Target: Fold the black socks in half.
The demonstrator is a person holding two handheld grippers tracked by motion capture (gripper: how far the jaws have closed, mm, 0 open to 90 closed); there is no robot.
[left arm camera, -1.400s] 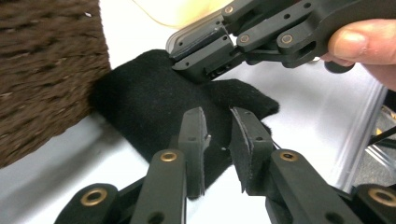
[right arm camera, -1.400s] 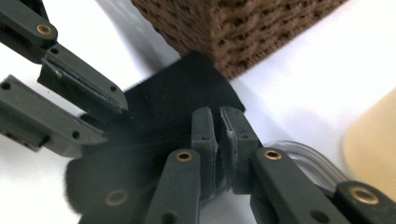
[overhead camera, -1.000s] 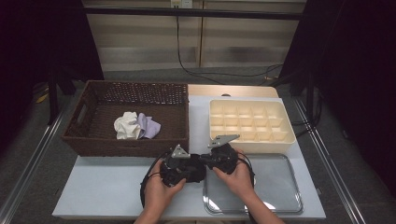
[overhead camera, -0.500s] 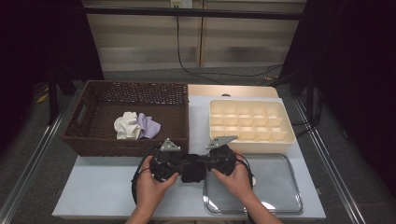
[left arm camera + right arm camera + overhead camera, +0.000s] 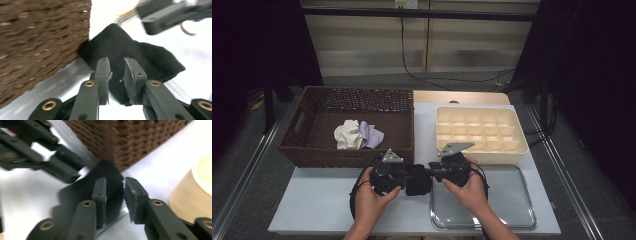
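I held my left gripper and my right gripper close together over the front edge of the desk, their tips turned toward each other with a black cloth between them. The cloth lay on the desk just in front of the wicker basket, near that basket's front right corner, and its right part overlapped the left rim of the clear tray at the desk's front right corner.

In the left gripper view my jaws had just been opening: they stood a little apart, the cloth lay flat beneath and beyond them, and the pads did not press on it. One corner of the cloth touched the basket wall (brown weave, very close to the camera). My other gripper showed at the top right of that view.

In the right gripper view the jaws had likewise just been opening, with a clear gap between the pads, and the cloth lay under the left jaw without being pinched. The left gripper crossed the upper left there, blurred.

Inside the basket lay a crumpled white cloth touching a pale lilac cloth. The cream compartment box stood on the right side of the desk, behind the tray.
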